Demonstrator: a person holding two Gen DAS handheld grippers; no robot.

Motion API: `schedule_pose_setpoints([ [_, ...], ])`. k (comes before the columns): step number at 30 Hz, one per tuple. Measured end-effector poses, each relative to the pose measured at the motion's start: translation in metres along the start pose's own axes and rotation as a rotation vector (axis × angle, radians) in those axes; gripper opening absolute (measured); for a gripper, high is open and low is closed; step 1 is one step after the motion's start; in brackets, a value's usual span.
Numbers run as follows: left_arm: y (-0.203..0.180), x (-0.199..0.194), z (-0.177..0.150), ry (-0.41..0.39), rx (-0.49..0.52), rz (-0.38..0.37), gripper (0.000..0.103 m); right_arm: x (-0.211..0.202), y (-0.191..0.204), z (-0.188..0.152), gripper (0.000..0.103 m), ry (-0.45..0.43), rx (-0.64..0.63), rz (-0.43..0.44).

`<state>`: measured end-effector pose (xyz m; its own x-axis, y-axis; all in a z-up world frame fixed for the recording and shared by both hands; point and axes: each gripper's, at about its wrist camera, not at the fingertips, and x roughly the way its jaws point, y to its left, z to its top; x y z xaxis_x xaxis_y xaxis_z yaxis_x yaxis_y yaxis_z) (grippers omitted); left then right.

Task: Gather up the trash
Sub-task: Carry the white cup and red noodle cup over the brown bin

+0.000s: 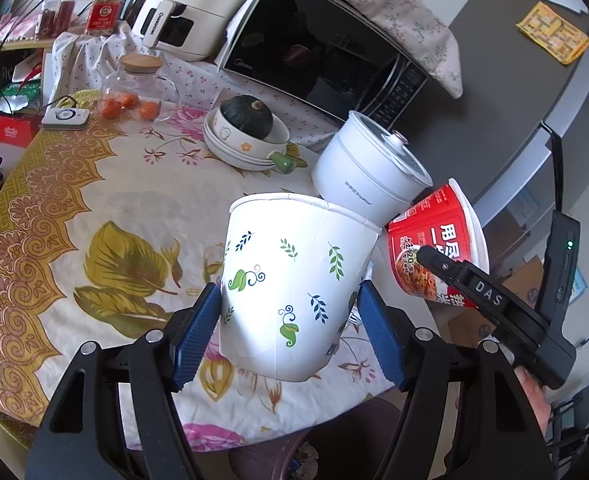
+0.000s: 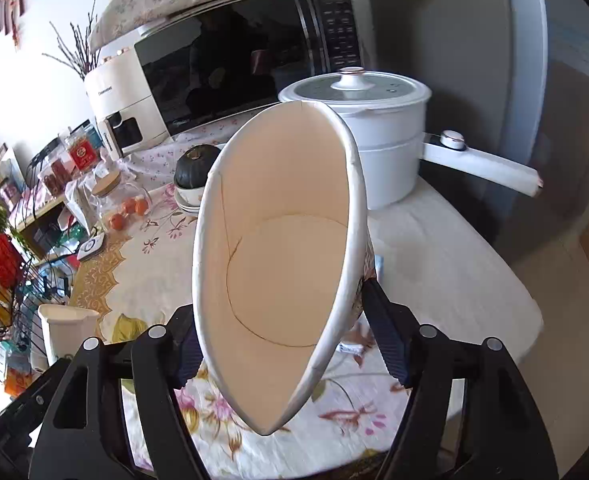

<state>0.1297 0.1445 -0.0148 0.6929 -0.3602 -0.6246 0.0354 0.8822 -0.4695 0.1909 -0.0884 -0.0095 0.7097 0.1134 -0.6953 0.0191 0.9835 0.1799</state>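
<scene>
A white paper cup (image 1: 294, 280) printed with green and blue leaves hangs tilted above the table, and my left gripper (image 1: 290, 292) is shut on its sides with both blue pads pressing in. To its right a red instant-noodle cup (image 1: 430, 236) is also in the air, with a black finger (image 1: 450, 270) of the right gripper lying across it. In the right wrist view that noodle cup (image 2: 278, 240) faces me mouth-first, empty and squeezed into an oval. My right gripper (image 2: 282, 316) is shut on it.
A white electric pot (image 1: 370, 172) stands just behind both cups. Stacked bowls holding a dark squash (image 1: 246, 116), a glass jar of oranges (image 1: 138, 88), a microwave (image 1: 318, 56) and an air fryer (image 1: 190, 8) line the back of the floral-cloth table (image 1: 94, 200).
</scene>
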Motion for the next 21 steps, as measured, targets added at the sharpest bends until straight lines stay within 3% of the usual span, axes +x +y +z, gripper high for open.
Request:
schedule_pose_setpoints([
  [7, -0.031, -0.012, -0.025, -0.023, 0.026, -0.036, 0.069, -0.037, -0.029, -0.024, 0.068, -0.043, 0.027, -0.038],
  [21, -0.08, -0.023, -0.074, 0.015, 0.064, -0.102, 0.069, -0.089, -0.082, -0.077, 0.069, -0.073, 0.058, -0.09],
])
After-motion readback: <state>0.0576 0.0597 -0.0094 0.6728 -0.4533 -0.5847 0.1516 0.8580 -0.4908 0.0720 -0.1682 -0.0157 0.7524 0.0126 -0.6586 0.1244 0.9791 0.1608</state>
